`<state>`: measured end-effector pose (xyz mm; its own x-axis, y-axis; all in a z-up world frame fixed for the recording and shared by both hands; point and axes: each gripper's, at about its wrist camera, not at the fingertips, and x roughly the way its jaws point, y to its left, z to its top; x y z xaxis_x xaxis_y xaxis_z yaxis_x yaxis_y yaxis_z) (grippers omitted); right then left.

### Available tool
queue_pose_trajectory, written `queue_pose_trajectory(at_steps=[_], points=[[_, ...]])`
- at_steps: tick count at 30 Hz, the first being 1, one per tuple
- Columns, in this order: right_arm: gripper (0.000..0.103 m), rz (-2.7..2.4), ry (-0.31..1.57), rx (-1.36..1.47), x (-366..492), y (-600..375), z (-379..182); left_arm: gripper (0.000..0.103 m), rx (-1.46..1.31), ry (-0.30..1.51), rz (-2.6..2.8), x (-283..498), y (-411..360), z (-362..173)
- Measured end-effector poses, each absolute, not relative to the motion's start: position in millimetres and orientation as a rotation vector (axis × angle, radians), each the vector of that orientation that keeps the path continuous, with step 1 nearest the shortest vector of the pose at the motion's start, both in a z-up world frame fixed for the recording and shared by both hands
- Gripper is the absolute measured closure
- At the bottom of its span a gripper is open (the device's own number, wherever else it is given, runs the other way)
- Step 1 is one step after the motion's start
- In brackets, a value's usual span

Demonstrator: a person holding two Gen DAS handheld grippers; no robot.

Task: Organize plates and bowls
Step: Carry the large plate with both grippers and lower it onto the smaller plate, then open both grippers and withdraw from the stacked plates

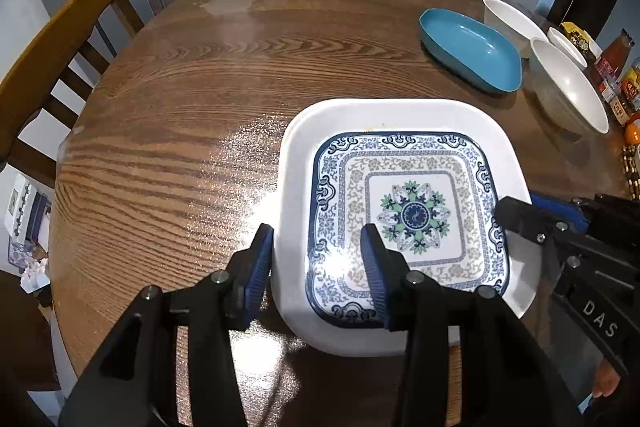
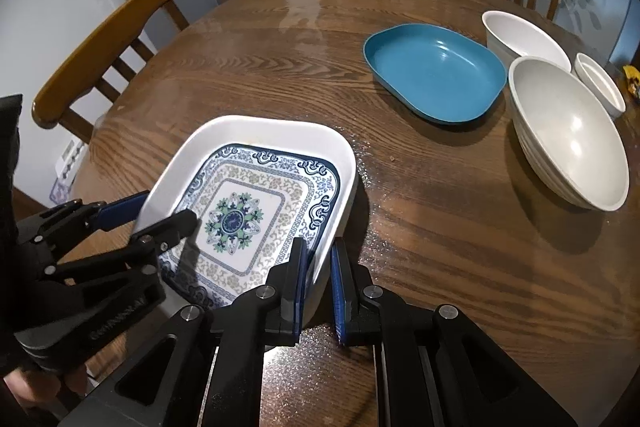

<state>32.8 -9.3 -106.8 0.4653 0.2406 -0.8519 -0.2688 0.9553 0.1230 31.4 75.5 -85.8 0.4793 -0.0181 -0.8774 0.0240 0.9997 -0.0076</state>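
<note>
A square patterned plate (image 1: 404, 211) sits nested inside a white square dish (image 1: 384, 115) at the near edge of a round wooden table (image 1: 208, 99), with both handheld grippers clamped across the pair from opposite sides. The left gripper (image 1: 320, 259) straddles the dish's left rim, one blue pad outside the wall and the other over the patterned plate; whether the pads actually press cannot be told. The right gripper (image 2: 318, 267) stands clenched on the dish's right wall, its pads pinching the rim between them. Both grippers point steeply down, and the dish lies directly between them, so any lift would likely have to be shared evenly to keep it level. Beyond the dish, to its far right, rests a blue oval dish (image 2: 436, 71), its long axis running diagonally away. Just right of that stand a large white bowl (image 2: 568, 131), a deeper white bowl (image 2: 520, 35) behind it, and a small white bowl (image 2: 600, 83).
</note>
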Motion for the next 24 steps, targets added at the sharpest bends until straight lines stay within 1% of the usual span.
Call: queue_pose_trajectory(at_steps=[7,10,13,14,17,21,22,23,24], points=[[0.091,0.279,1.014,-0.072,31.2,-7.1,-101.8,0.059,-0.009,1.045,-0.021,28.7,78.1,-77.1],[0.090,0.277,0.983,-0.086,28.7,-6.9,-95.0,0.049,-0.014,1.033,-0.017,27.2,79.3,-71.8],[0.090,0.278,0.957,-0.096,25.3,-8.4,-86.9,0.049,-0.024,1.024,-0.015,25.9,81.2,-67.1],[0.090,0.280,0.953,-0.091,24.9,-10.0,-84.6,0.047,-0.027,1.022,-0.013,25.3,81.7,-65.8],[0.090,0.287,0.955,-0.039,24.0,-21.7,-78.9,0.033,-0.036,1.015,-0.013,23.4,81.6,-60.7],[0.089,0.270,0.955,0.064,23.9,-47.7,-72.2,0.025,-0.035,1.003,-0.024,21.7,76.2,-53.9],[0.087,0.265,0.955,0.083,24.0,-53.2,-70.9,0.025,-0.035,1.002,-0.029,21.6,74.5,-52.3],[0.077,0.256,0.953,0.117,23.8,-62.2,-69.0,0.023,-0.033,0.999,-0.035,22.3,71.7,-49.5],[0.070,0.250,0.948,0.141,22.8,-68.0,-67.5,0.022,-0.029,0.995,-0.038,22.6,69.2,-47.3]])
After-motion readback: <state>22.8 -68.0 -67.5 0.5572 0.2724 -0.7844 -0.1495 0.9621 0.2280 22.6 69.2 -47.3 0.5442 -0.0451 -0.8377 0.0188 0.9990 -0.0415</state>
